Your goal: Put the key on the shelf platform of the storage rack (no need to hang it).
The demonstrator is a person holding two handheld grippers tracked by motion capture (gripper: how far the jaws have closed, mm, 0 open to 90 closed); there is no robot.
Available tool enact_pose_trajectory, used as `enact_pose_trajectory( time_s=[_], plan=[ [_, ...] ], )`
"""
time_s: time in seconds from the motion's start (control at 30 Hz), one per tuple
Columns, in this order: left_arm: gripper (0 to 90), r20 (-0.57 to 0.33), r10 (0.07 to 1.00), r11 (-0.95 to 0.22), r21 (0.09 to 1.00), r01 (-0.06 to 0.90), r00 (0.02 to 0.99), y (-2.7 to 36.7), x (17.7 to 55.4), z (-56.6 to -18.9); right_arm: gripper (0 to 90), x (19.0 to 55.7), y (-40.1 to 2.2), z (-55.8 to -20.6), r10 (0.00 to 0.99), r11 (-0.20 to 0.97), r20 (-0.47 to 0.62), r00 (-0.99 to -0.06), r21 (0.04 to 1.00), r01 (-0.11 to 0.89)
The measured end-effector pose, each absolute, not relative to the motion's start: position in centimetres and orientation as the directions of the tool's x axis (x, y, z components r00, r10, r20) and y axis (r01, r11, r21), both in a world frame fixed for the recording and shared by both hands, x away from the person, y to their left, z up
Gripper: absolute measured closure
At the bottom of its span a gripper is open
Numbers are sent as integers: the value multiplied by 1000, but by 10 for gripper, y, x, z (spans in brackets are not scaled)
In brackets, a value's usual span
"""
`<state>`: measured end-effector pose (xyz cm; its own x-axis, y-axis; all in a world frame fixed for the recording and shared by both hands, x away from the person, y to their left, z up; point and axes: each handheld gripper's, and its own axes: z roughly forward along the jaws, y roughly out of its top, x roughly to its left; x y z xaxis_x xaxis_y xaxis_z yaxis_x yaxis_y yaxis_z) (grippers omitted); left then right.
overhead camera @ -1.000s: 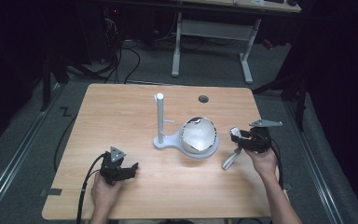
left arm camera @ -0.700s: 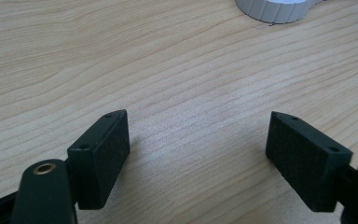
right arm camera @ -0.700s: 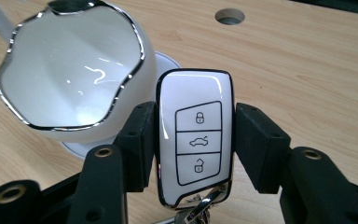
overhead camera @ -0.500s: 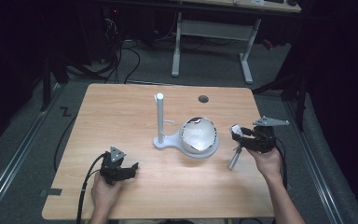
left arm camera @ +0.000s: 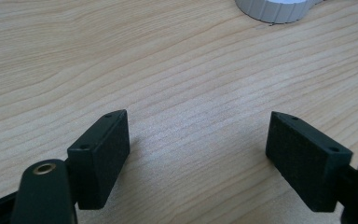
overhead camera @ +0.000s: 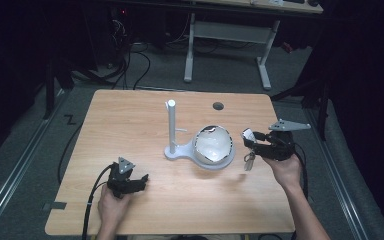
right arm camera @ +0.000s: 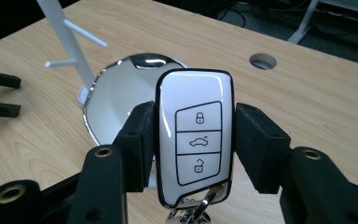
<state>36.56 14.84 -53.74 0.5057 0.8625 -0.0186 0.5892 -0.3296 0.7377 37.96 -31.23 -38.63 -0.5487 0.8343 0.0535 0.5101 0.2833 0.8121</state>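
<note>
This looks like a lab: a wooden bench (overhead camera: 130,115) on grey carpet, black cables (overhead camera: 130,60) on the floor, another desk (overhead camera: 230,35) behind.

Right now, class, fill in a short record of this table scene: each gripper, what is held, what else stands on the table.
right gripper: shut on the car key fob, off the table at its right side
car key fob: white, three buttons, metal ring hanging below
left gripper: open, nothing between the jaws, low over the table
stand: white post with pegs, upright
dish: shiny, round, beside the post
</note>
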Motion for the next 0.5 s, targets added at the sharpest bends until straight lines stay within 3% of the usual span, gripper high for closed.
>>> enact_pose_trajectory(
  time_s=[0.5],
  plan=[
    [220, -21, 862, -328, 739, 589, 506, 149, 366, -537, 506, 386, -289, -363, 797, 339, 18, -604, 814, 472]
  ],
)
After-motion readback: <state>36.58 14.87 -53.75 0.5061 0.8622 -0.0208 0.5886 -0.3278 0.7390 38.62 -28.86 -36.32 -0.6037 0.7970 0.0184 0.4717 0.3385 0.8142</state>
